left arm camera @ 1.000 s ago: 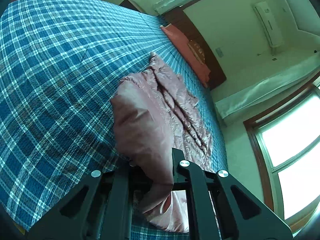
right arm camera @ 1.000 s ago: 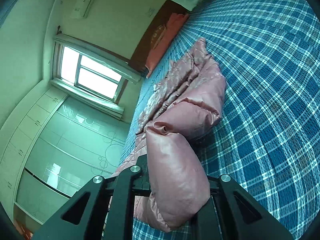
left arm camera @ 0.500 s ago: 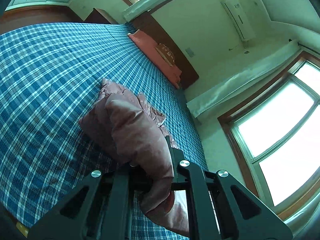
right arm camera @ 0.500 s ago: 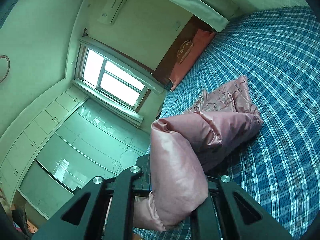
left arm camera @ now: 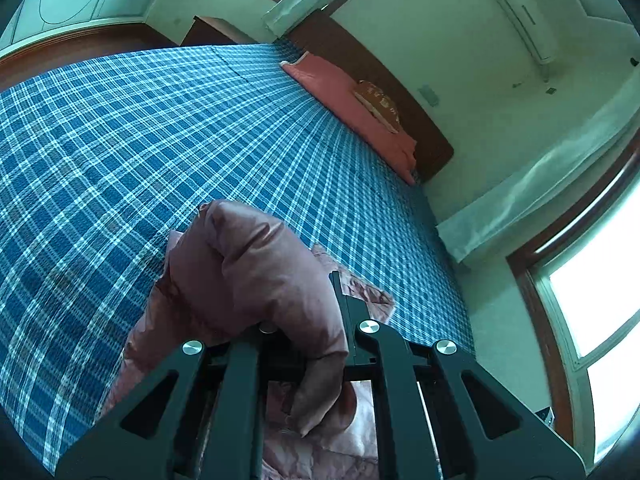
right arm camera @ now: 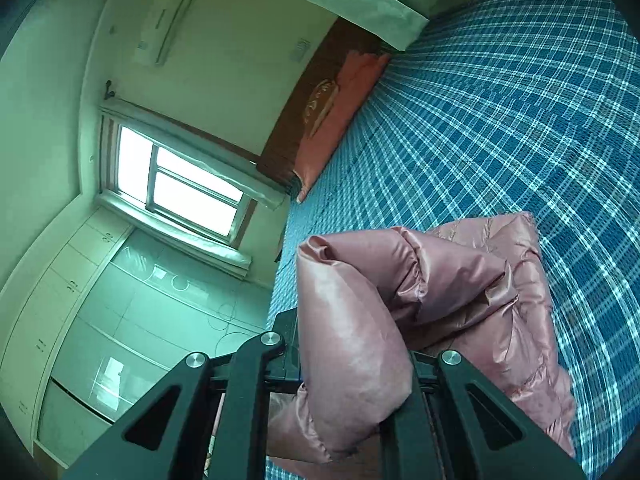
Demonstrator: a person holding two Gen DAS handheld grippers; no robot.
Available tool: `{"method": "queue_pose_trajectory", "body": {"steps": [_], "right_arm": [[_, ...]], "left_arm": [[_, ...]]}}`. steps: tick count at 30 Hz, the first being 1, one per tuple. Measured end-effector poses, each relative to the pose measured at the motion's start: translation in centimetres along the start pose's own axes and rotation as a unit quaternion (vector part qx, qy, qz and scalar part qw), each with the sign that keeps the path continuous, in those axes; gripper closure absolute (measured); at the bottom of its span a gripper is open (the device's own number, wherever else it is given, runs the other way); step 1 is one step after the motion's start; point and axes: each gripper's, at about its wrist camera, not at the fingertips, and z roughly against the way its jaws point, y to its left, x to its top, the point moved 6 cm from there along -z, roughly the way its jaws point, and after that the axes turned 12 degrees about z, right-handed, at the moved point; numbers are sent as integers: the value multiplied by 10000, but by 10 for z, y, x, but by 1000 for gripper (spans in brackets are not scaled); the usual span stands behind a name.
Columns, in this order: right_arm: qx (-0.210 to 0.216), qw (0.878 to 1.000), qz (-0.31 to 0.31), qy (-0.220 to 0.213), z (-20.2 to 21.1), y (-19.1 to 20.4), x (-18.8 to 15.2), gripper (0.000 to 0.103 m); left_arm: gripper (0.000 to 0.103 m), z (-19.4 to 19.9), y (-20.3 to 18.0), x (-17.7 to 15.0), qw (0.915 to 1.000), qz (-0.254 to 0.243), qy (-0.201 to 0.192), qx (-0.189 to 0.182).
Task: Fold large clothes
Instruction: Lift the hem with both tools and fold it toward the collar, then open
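Room: a bedroom is seen, with pale walls, a window with a light curtain, a wall air conditioner, and glossy wardrobe doors along one side.

Bed: it is covered by a blue plaid sheet lying flat and wide; ample bare surface is left beyond the garment for laying and folding. A dark wooden headboard is seen at the far end, with a coral pillow against it.

Garment: a pink quilted puffer jacket, glossy shell, padded. It is gathered at the near side of the bed, part resting on the sheet and part lifted in two puffed folds. It is judged light for its bulk, soft and springy, and slippery; a fold is likely to spring open unless pressed flat. Hold is best taken at hems, cuffs or seams, where the padding thins and a pinch can bite; a pinch on a full padded panel is judged prone to slide.

Left tool: pressed together, a thick fold of the jacket is pinched between its jaws.

Right tool: likewise pressed together on a raised fold of the jacket.
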Motion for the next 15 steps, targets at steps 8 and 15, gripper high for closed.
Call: {"method": "queue_pose_trajectory", "body": {"steps": [8,15], "right_arm": [[-688,9968,-80,409,-80,-51,10,93],[-863,9947,-133,541,-104,-68,16,84]], "left_arm": [[95,-98,25,16,9958,-253,100,878],[85,-140,30,27,9937,-288,251,1057]]}}
